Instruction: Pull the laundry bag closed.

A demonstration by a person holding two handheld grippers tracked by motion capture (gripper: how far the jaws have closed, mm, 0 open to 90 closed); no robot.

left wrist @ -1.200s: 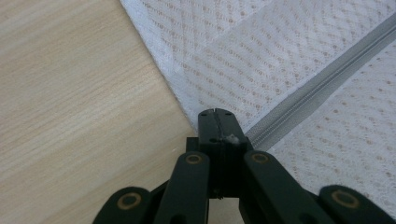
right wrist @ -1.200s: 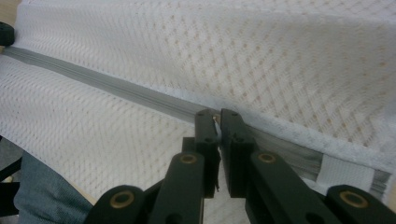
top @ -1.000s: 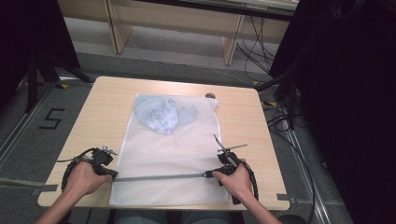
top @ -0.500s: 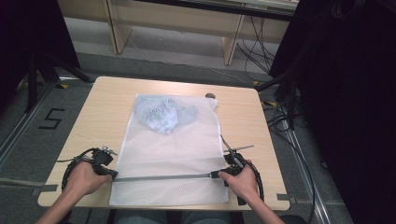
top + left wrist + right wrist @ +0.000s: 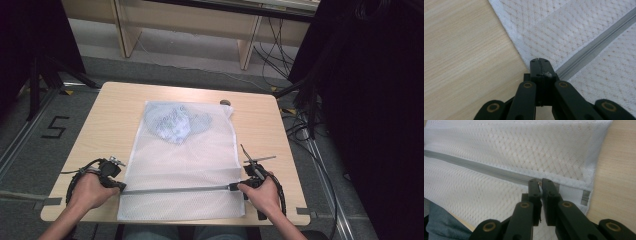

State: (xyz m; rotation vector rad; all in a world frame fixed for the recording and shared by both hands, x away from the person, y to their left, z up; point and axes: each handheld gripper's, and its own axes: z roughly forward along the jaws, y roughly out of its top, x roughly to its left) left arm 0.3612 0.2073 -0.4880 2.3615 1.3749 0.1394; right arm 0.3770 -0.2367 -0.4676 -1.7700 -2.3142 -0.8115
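A white mesh laundry bag point(image 5: 185, 155) lies flat on the wooden table point(image 5: 100, 125), with bluish clothing point(image 5: 172, 122) bunched in its far end. A grey zipper point(image 5: 175, 190) runs across the bag near the front edge. My left gripper point(image 5: 119, 186) is at the zipper's left end; in the left gripper view it point(image 5: 539, 60) is shut on the bag's edge point(image 5: 524, 56), beside the zipper point(image 5: 594, 51). My right gripper point(image 5: 234, 187) is at the zipper's right end; in the right gripper view it point(image 5: 539, 181) pinches a small pull at the end of the zipper point(image 5: 474, 168).
A small dark round object point(image 5: 225, 102) sits by the bag's far right corner. The bag's front edge overhangs the table toward the person's lap point(image 5: 439, 225). Black stands and cables crowd the floor at right point(image 5: 310, 100). Bare wood lies on both sides of the bag.
My right hand has slid a little to the right along the zipper, toward the bag's right edge. The left hand has kept still.
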